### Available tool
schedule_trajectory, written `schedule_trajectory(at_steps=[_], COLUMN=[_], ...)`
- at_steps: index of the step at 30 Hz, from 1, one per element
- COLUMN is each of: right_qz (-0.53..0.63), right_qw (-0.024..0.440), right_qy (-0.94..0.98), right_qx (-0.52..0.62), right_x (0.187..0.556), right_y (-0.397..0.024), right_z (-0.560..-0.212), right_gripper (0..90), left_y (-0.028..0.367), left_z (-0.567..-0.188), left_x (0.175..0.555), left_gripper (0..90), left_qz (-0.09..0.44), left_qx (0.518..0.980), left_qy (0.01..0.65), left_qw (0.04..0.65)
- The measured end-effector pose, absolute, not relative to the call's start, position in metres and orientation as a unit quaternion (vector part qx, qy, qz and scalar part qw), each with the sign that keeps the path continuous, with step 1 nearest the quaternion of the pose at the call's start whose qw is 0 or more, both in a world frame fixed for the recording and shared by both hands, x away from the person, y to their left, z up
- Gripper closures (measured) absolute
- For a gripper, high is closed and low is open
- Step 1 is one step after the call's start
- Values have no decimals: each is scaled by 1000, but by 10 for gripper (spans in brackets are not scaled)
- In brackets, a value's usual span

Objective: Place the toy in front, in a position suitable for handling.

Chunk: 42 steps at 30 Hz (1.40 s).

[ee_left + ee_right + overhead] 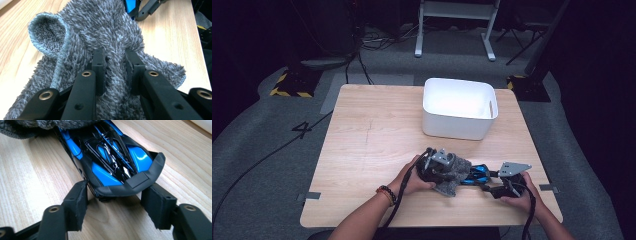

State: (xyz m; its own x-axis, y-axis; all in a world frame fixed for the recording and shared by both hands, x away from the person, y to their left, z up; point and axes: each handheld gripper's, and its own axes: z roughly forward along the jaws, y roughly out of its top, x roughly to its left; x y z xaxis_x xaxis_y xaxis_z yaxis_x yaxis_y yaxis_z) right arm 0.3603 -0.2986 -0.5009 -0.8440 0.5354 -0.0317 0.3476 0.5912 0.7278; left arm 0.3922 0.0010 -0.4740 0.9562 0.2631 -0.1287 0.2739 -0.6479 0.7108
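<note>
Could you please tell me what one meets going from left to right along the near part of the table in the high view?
Left gripper pinching the grey fluffy cloth → blue and black toy car → right gripper closed on the car's rear end.

One wooden table [362,150]. On it sits one white bin [459,107], one blue and black toy car [112,162] and one fluffy grey cloth [100,32]. Two grippers: a left gripper [115,62] and a right gripper [113,206]. Two hands, one wearing a single beaded bracelet [387,193].
</note>
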Motion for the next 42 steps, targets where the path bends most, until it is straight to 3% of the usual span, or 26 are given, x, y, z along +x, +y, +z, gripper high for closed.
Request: schedule_trajectory(at_steps=[18,26,42], right_qz=[380,382,382], right_qw=[128,128,127], right_qy=[883,878,878], right_qx=[243,257,258], right_x=[359,362,361], right_y=[-298,-301,-301], right_z=[-502,-504,-503], right_gripper=[411,315,342], left_y=[-52,-36,15], left_z=[-461,-457,-471], left_x=[409,402,379], left_gripper=[720,716,717], left_qz=[13,31,43], left_qx=[912,916,928], left_qy=[121,113,126], left_qw=[392,385,347])
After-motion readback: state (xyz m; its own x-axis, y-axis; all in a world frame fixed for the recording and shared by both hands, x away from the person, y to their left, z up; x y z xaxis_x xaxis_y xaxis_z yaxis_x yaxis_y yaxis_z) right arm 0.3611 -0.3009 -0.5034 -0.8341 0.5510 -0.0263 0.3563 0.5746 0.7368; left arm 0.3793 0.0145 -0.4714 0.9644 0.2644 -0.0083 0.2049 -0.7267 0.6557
